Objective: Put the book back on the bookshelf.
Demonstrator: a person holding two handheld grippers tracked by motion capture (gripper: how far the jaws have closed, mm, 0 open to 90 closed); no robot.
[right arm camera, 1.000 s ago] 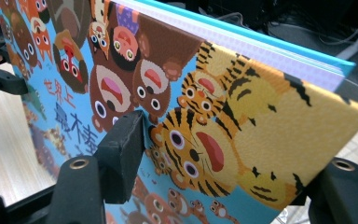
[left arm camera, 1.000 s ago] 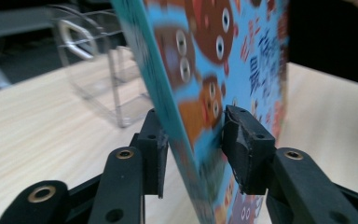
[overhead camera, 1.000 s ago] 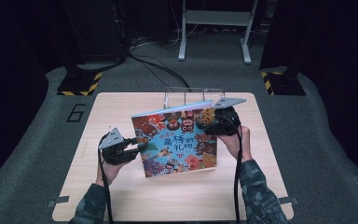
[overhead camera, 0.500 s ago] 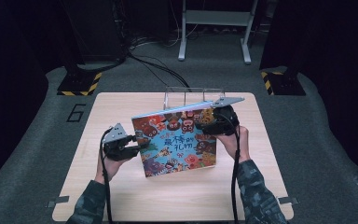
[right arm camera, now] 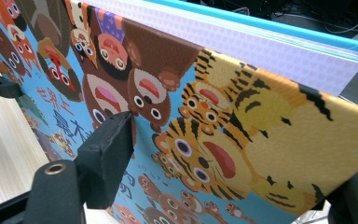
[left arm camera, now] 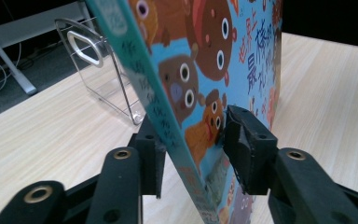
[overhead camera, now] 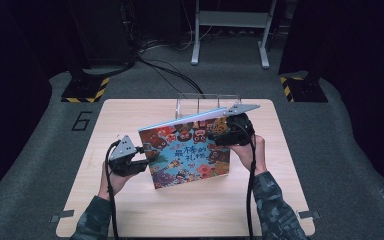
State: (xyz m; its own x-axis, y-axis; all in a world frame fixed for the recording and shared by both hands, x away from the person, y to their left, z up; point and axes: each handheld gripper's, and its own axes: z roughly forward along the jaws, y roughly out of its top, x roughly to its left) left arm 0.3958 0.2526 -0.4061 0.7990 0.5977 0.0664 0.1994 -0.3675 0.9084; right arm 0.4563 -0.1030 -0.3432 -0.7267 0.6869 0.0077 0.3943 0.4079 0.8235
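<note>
A hardcover picture book (overhead camera: 190, 155) with cartoon animals on a blue cover stands tilted on the wooden table (overhead camera: 130, 210), its bottom edge down. My left gripper (overhead camera: 147, 150) is at its left edge, by the spine. In the left gripper view the book (left arm camera: 200, 70) runs obliquely between the jaws of the left gripper (left arm camera: 198, 149), a pad against each side. My right gripper (overhead camera: 217, 135) grips the upper right part. One pad (right arm camera: 116, 140) lies on the front cover (right arm camera: 214, 116); the other jaw is behind the book. Both grippers' jaws have just been opening, with the book still between them.
A clear acrylic stand (overhead camera: 200, 102) sits on the table just behind the book, and appears in the left gripper view (left arm camera: 102, 79). Bare tabletop lies left, right and in front. Beyond the far edge, cables and a metal frame (overhead camera: 230, 20) rest on the floor.
The left hand has shifted slightly at the book's left edge. The book stays propped at much the same tilt between both grippers.
</note>
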